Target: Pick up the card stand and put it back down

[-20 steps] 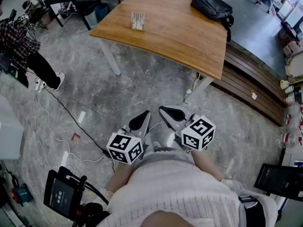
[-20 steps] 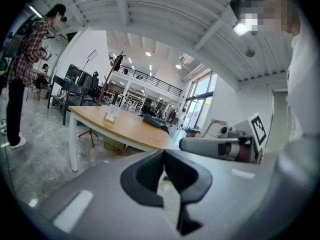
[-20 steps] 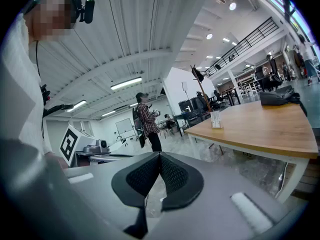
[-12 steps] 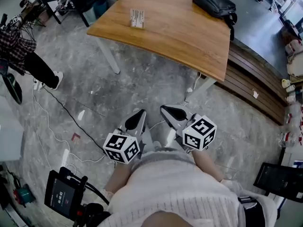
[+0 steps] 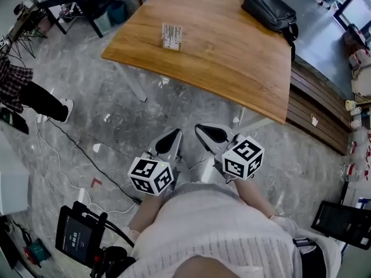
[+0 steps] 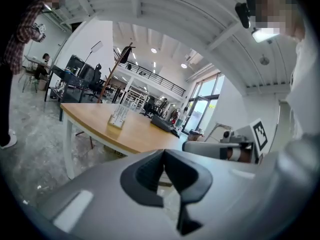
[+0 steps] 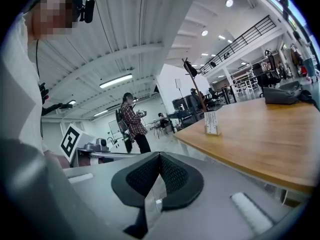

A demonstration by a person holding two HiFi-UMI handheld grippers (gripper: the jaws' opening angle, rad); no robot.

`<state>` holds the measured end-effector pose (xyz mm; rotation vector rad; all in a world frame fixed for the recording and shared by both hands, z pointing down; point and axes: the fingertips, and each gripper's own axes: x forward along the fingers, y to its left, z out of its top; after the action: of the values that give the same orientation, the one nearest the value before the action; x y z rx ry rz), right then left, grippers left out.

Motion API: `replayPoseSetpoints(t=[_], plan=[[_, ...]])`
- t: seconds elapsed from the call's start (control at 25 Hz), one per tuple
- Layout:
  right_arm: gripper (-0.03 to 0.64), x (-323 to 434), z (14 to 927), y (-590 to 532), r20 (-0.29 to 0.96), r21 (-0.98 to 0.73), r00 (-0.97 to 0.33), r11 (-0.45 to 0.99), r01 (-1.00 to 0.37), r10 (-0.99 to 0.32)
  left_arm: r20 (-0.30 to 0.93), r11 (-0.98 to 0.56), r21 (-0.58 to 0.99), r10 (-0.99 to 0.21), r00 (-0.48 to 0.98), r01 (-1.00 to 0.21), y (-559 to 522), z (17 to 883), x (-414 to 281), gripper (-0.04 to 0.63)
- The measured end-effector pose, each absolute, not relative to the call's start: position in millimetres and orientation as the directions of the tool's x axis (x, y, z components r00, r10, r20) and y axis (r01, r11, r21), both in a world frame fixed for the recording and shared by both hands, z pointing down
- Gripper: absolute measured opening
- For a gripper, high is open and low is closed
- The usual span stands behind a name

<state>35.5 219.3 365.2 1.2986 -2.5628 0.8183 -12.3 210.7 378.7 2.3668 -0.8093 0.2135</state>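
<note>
grey marbled floor (image 5: 174,106) takes up most of what i can see, and on it stands a big wooden table (image 5: 232,57) with white legs, its near edge curved. a dark slatted bench (image 5: 316,112) runs along the table's right side. the person wearing the rig, in a white knitted top, stands short of the table and holds both tools low in front of the body, angled a little downward toward the floor. off to the left stands a bystander (image 5: 26,91) in a plaid shirt and dark trousers, well away from the table. a black bag (image 5: 268,9) lies at the table's far right corner. the left gripper (image 5: 174,139) has its jaws pressed together at the tips with nothing between them, and the right gripper (image 5: 204,132), just beside it, is closed in the same way and empty too. each carries its marker cube at the back. the card stand (image 5: 171,36) sits upright on the tabletop near the left edge, well apart from both grippers and from the bag. both gripper views show it small and far off on the wood.
</note>
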Motion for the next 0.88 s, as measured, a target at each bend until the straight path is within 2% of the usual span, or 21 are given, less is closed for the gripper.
replayPoseSetpoints(t=[0.4, 0.68, 0.88], plan=[[0.0, 5, 366, 78, 0.343, -0.392, -0.584, 0.453, -0.801, -0.736, 0.307, -0.667, 0.486, -0.476, 0.824, -0.565, 67, 370, -31, 0.008], [0.0, 21, 381, 47, 0.397, -0.395, -0.533, 0.385, -0.834, -0.747, 0.325, -0.658, 0.531, -0.425, 0.845, -0.535, 38, 386, -26, 0.008], [0.0, 33, 386, 15, 0.395, -0.384, -0.508, 0.365, -0.848, -0.765, 0.331, -0.641, 0.539, -0.435, 0.838, -0.546, 6, 396, -24, 0.008]])
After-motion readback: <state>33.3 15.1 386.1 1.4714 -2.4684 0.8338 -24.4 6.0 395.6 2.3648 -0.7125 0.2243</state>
